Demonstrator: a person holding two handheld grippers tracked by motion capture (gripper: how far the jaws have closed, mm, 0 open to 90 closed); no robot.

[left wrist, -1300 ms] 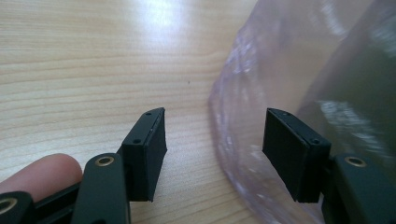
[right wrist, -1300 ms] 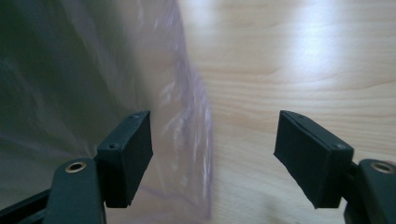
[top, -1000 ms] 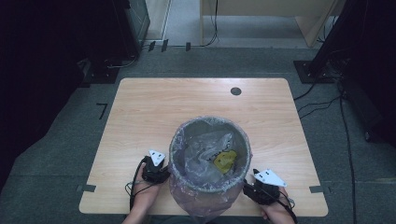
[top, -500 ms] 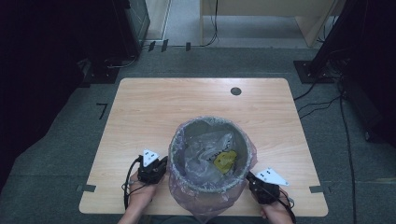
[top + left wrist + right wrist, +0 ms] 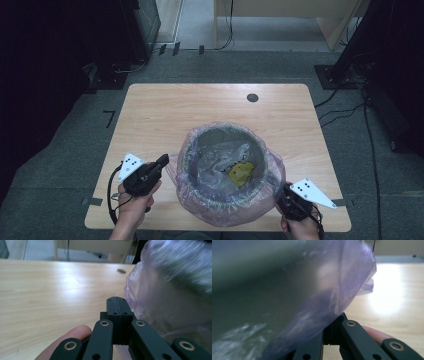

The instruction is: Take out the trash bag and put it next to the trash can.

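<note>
Left hand-held gripper [image 5: 161, 162] and right hand-held gripper [image 5: 283, 194], jaws together.

My high view looks forward and down over the whole table [image 5: 165, 120] from its near edge. My left gripper view sits low, facing the far edge; my right gripper view presses close against the bag-lined bin [image 5: 287, 290]. All three share that bin.

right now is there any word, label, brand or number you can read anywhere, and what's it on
No readable text anywhere.
Grey three-cornered plate on the left gripper: black dots, no letters.
Grey three-cornered plate on the right gripper: black dots, no letters.
Black tape mark on the grey floor left of the light wooden table: shaped like a "7", probably just a corner marker.
Grey round bin with the pale purple plastic liner: no label visible.
</note>
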